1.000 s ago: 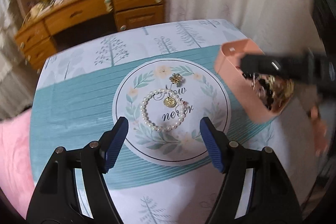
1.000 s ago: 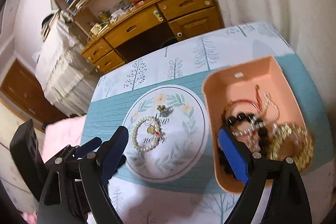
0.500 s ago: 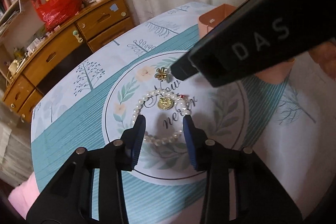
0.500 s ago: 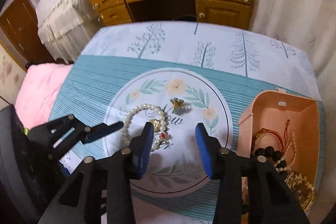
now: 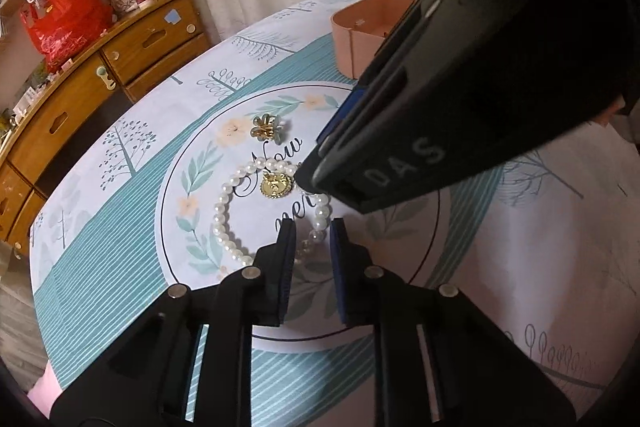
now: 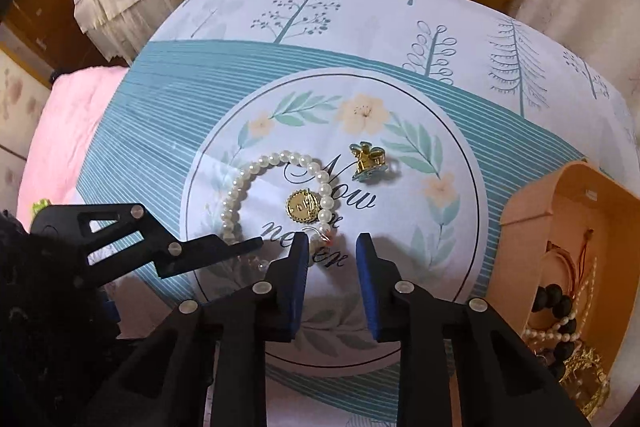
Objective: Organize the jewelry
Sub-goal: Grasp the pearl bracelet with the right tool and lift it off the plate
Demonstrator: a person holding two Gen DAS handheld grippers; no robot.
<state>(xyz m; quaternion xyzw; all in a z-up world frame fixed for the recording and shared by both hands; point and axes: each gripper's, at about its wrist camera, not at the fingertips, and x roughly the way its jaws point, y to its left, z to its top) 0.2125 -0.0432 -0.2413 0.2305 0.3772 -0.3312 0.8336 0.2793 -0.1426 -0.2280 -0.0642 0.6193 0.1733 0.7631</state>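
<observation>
A pearl bracelet [image 5: 224,223] [image 6: 240,183] with a gold round charm [image 5: 275,185] [image 6: 302,207] lies on the round printed mat [image 6: 460,227]. My left gripper [image 5: 313,231] is low over the bracelet's near side, its jaws narrowed around a few pearls with a gap left. My right gripper [image 6: 332,245] is partly open, just short of the bracelet's small red-tipped clasp [image 6: 326,235]. A gold flower brooch [image 5: 267,127] [image 6: 368,161] lies beyond. The pink box [image 6: 568,227] [image 5: 360,27] holds several bracelets.
The right gripper's black body [image 5: 460,107] crosses the left wrist view over the mat. The left gripper's arm [image 6: 152,247] reaches in from the left. A wooden dresser [image 5: 100,79] and a pink cushion [image 6: 68,131] stand beyond the table edges.
Both grippers have lowered toward the bracelet and narrowed their jaws. The left one now straddles pearls at the bracelet's near side. The jewelry has not moved.
</observation>
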